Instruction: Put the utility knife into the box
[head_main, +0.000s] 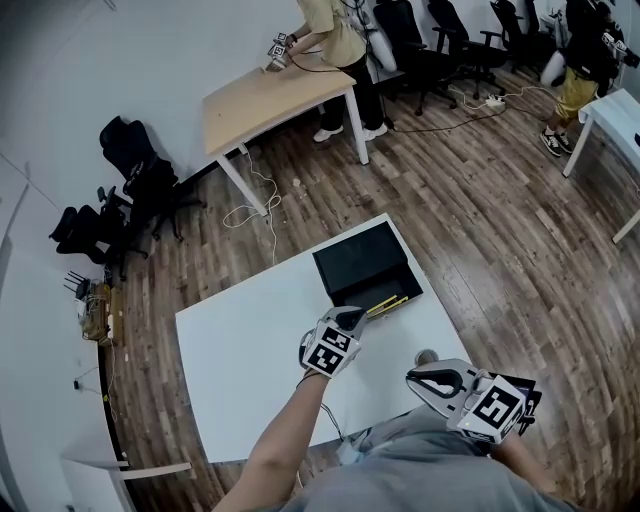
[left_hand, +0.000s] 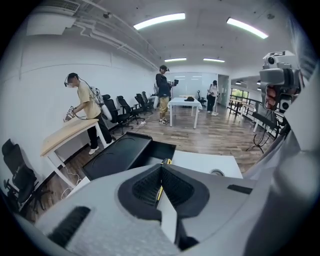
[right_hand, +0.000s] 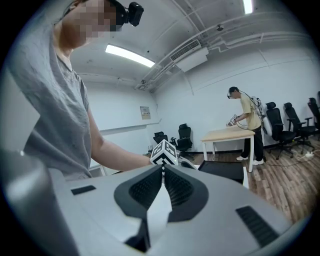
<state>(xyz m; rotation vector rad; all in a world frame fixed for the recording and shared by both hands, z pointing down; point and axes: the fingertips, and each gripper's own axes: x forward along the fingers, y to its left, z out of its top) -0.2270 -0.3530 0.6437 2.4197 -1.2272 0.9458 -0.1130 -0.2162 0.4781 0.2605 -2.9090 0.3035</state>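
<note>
An open black box (head_main: 362, 262) lies at the far right of the white table (head_main: 250, 360), lid folded back, tray (head_main: 413, 288) toward me. The yellow utility knife (head_main: 387, 303) lies over the tray. My left gripper (head_main: 352, 318) is at the knife's near end, shut on it. In the left gripper view a yellow sliver of the knife (left_hand: 159, 192) shows between the closed pads of the left gripper (left_hand: 161, 172), with the box (left_hand: 120, 152) just beyond. My right gripper (head_main: 415, 378) hangs shut and empty off the table's near right corner; the right gripper view shows its pads meeting (right_hand: 162, 170).
A small round grey thing (head_main: 427, 356) sits at the table's right edge. A wooden desk (head_main: 270, 100) with a person stands far back. Black office chairs (head_main: 140, 170) crowd the left wall. Cables trail on the wooden floor (head_main: 262, 205). Another white table (head_main: 615, 110) stands far right.
</note>
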